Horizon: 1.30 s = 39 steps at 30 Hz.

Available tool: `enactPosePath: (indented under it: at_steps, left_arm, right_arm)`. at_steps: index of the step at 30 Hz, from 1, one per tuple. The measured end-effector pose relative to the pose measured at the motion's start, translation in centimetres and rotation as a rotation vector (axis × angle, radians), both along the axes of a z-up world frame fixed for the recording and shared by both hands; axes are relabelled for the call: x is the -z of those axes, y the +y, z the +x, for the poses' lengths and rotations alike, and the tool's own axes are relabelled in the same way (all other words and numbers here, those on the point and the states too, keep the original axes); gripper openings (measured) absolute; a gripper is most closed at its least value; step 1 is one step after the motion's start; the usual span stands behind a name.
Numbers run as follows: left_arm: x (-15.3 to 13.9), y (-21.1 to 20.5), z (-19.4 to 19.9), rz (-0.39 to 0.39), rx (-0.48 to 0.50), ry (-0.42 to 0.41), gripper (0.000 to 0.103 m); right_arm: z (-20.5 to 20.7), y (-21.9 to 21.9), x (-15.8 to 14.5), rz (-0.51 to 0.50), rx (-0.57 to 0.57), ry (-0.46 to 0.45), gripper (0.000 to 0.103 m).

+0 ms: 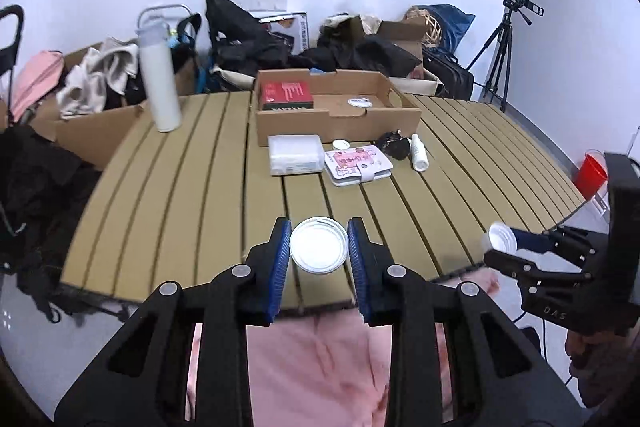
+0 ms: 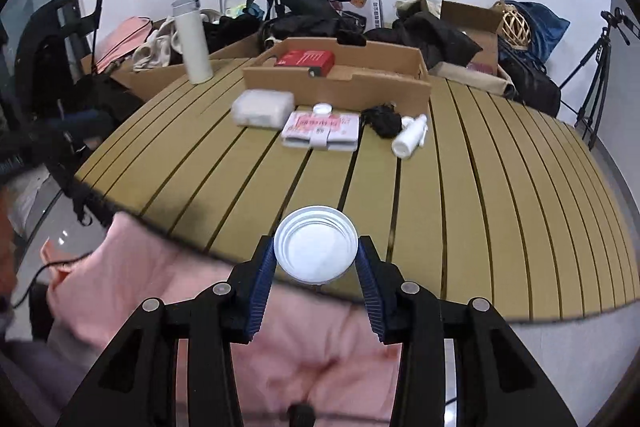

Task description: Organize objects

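Slatted olive-tan table [image 1: 168, 187] — several things resting on it.
A tall white flask [image 1: 159, 83], an open cardboard tray [image 1: 340, 125], a clear plastic box [image 1: 296, 155], a pink patterned wallet [image 1: 358, 164], a black crumpled lump [image 1: 394, 145], a small white bottle [image 1: 418, 153] — and a tiny white cap [image 1: 341, 144].

Near slats of the table [image 2: 480, 227] lie bare; at twelve o'clock a wallet [image 2: 320, 131], case [image 2: 262, 109], bottle [image 2: 410, 137] and box [image 2: 340, 83] block the far side
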<state>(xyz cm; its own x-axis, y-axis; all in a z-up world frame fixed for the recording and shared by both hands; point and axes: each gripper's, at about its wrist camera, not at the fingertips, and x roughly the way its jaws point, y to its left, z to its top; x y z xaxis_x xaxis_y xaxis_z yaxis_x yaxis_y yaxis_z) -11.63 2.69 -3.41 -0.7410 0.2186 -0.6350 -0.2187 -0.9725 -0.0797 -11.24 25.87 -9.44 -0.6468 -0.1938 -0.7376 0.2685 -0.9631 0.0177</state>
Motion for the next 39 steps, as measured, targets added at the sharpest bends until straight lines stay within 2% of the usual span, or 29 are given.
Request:
enactPosePath:
  at_steps: [4, 8, 10, 12, 15, 18, 20, 22, 24, 26, 27, 29, 31, 33, 35, 37, 39]
  left_arm:
    - [-0.4, -0.3, 0.1, -0.034, -0.026, 0.019, 0.025]
    - [-1.0, -0.5, -1.0, -0.096, -0.077, 0.052, 0.025]
    - [-2.5, -1.3, -1.8, -0.103, -0.084, 0.1, 0.025]
    - [-5.3, -2.5, -3.5, -0.108, -0.092, 0.141, 0.025]
    - [-11.0, -3.7, -6.4, -0.12, -0.111, 0.221, 0.025]
    - [-16.7, -4.1, -9.1, -0.046, -0.062, 0.276, 0.025]
    - [-19.7, -4.0, -12.0, 0.039, -0.014, 0.26, 0.025]
    - [-21.5, -2.8, -16.5, 0.108, 0.038, 0.209, 0.025]
    - [-21.4, -0.9, -20.4, 0.116, 0.065, 0.176, 0.025]
    - [-19.6, 2.0, -25.7, 0.114, 0.085, 0.12, 0.025]
    - [-18.3, 3.3, -27.8, 0.116, 0.081, 0.085, 0.025]
    - [-13.9, 6.6, -33.7, 0.088, 0.071, -0.013, 0.025]
    - [-9.4, 8.8, -38.7, 0.068, 0.047, -0.094, 0.025]
    - [-3.2, 10.5, -43.9, 0.047, 0.003, -0.217, 0.025]
    - [1.5, 11.2, -46.8, 0.055, -0.059, -0.316, 0.025]
    - [5.3, 12.3, -49.1, 0.034, -0.069, -0.36, 0.025]
    - [7.3, 12.8, -50.0, 0.026, -0.076, -0.391, 0.026]
  right_arm:
    - [0.4, 0.0, 0.0, -0.002, -0.002, -0.01, 0.044]
    - [0.1, 0.0, -1.6, -0.005, -0.011, 0.047, 0.044]
    - [-0.7, 0.4, -2.7, -0.011, -0.02, 0.066, 0.044]
    - [-1.7, 1.1, -4.3, -0.022, -0.031, 0.09, 0.044]
    - [-4.1, 3.1, -9.6, -0.007, -0.043, 0.19, 0.044]
    - [-5.5, 4.7, -15.0, -0.018, -0.07, 0.288, 0.044]
    - [-7.4, 5.6, -18.6, -0.011, -0.091, 0.327, 0.044]
    - [-10.1, 6.2, -21.0, -0.025, -0.111, 0.347, 0.044]
    - [-13.8, 6.4, -22.5, -0.052, -0.146, 0.345, 0.044]
    - [-18.9, 6.6, -22.5, -0.071, -0.125, 0.311, 0.044]
    - [-21.7, 6.7, -21.8, -0.096, -0.115, 0.267, 0.044]
    - [-28.0, 6.5, -19.3, -0.124, -0.084, 0.172, 0.044]
    - [-34.3, 6.1, -15.2, -0.099, -0.045, 0.078, 0.044]
    - [-40.4, 5.6, -9.4, -0.064, 0.036, -0.035, 0.044]
    - [-44.8, 5.1, -4.3, -0.051, 0.098, -0.154, 0.044]
    - [-47.0, 4.4, -0.3, -0.052, 0.112, -0.21, 0.044]
    - [-47.9, 4.5, 1.8, -0.049, 0.126, -0.228, 0.044]
